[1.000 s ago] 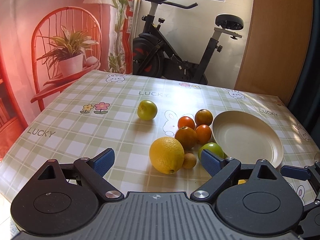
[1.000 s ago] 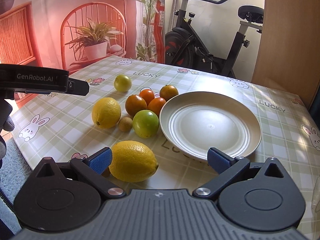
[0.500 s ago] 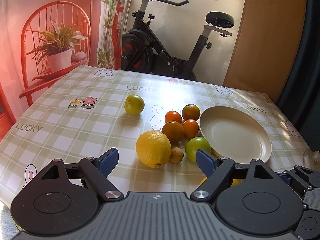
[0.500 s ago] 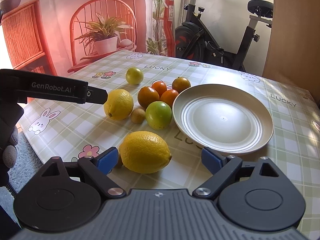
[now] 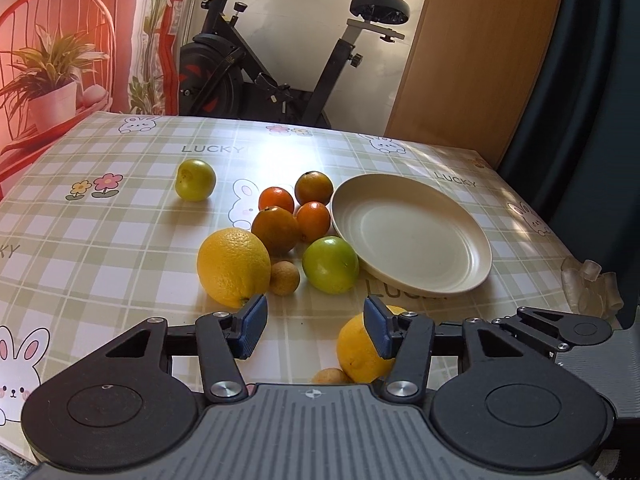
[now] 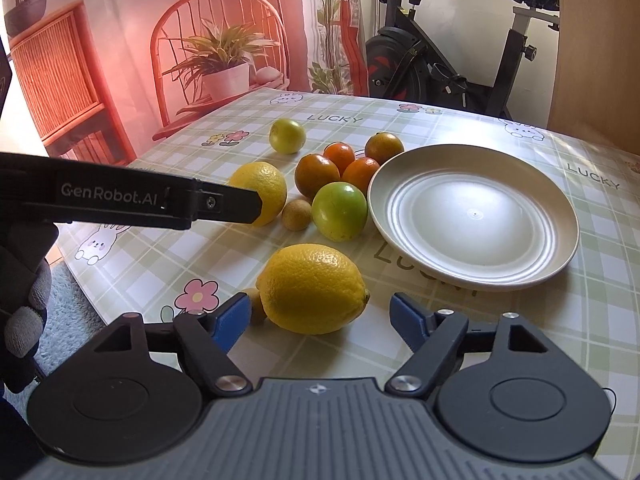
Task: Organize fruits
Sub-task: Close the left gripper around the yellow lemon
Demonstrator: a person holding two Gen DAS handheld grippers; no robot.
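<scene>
Right gripper point(image 6: 316, 318) fingers closing, unclenched, astride the oval yellow lemon point(image 6: 312, 288) beside the round cream plate point(image 6: 560, 200); off-centre pinch risks rolling. Left gripper point(image 5: 314, 326) empty.

I see bright daylight from the top of both views, washing the far tablecloth point(image 5: 280, 160) to white glare. The plate point(image 6: 472, 216) carries a strong sheen in the right wrist view. Fruit shadows are soft and short. Focus is sharp; fisheye bending curves the edges, corners darken.
</scene>
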